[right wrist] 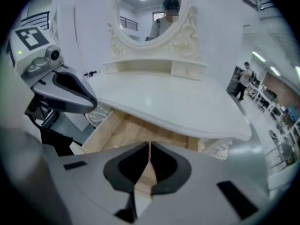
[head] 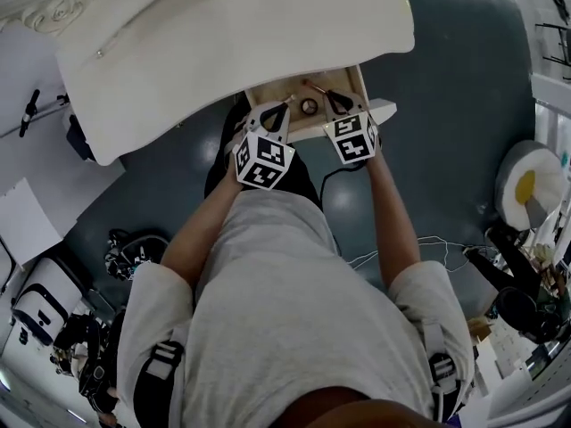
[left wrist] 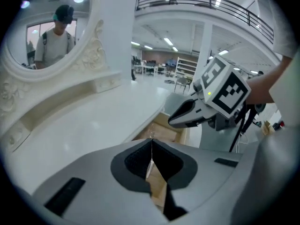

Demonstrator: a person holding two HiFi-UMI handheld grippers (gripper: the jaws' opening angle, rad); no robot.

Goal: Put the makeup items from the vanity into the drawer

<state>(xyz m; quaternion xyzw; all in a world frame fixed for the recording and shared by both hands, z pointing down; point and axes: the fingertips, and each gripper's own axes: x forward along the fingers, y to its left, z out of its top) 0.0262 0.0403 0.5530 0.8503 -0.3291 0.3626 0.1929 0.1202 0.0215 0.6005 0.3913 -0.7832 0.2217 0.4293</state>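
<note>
The white vanity top (head: 223, 34) fills the upper part of the head view, and the wooden drawer (head: 268, 92) stands pulled out below its front edge. Inside the drawer lie a small round item (head: 309, 106) and a thin stick-like item (head: 314, 87). My left gripper (head: 278, 110) hovers over the drawer's left part, shut, with nothing between its jaws (left wrist: 151, 140). My right gripper (head: 337, 102) hangs over the drawer's right part, its tips together and holding nothing (right wrist: 149, 145). Both gripper views look past the jaws at the drawer (right wrist: 126, 125) and the oval mirror (right wrist: 147, 13).
The drawer's white front (head: 385, 110) juts out to the right of my right gripper. Bags and dark gear (head: 53, 319) sit on the floor at the left, cables (head: 428, 248) run at the right, and a white and yellow object (head: 528, 185) lies beyond them.
</note>
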